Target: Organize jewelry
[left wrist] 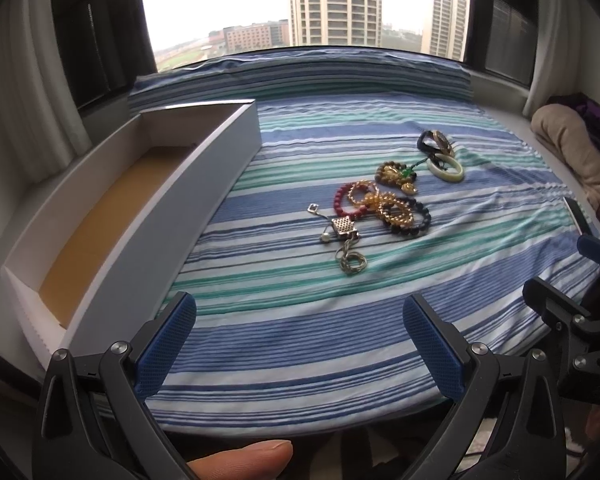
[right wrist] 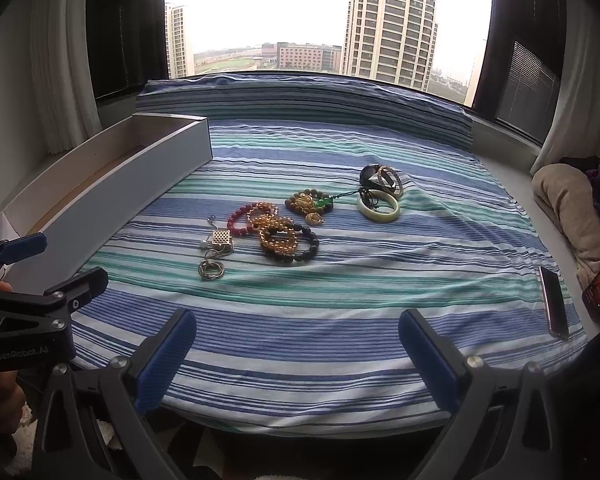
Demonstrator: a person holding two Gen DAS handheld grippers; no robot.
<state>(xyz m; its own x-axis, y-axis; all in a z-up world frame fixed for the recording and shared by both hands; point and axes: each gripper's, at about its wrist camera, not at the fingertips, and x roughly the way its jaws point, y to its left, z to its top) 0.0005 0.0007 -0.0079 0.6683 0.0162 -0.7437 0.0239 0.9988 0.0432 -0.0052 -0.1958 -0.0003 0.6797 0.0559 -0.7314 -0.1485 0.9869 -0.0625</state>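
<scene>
Jewelry (left wrist: 384,204) lies in one loose cluster on the striped cloth (left wrist: 300,340), at one o'clock from your left gripper (left wrist: 300,344); nothing is sorted. At ten o'clock, one white box (left wrist: 172,200) holds nothing. Count: roughly five bead bracelets, one jade bangle (right wrist: 379,206), one watch (right wrist: 374,176). Your right gripper (right wrist: 298,354) and left both gape wide, gripping nothing.

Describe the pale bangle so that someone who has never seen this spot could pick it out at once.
Start at the long white box on the left of the striped cloth, then follow the scattered jewelry rightward to its far end. There lies the pale bangle, beside a dark watch. Unlike the beaded bracelets nearby, it is one smooth, solid, whitish-green ring.
</scene>
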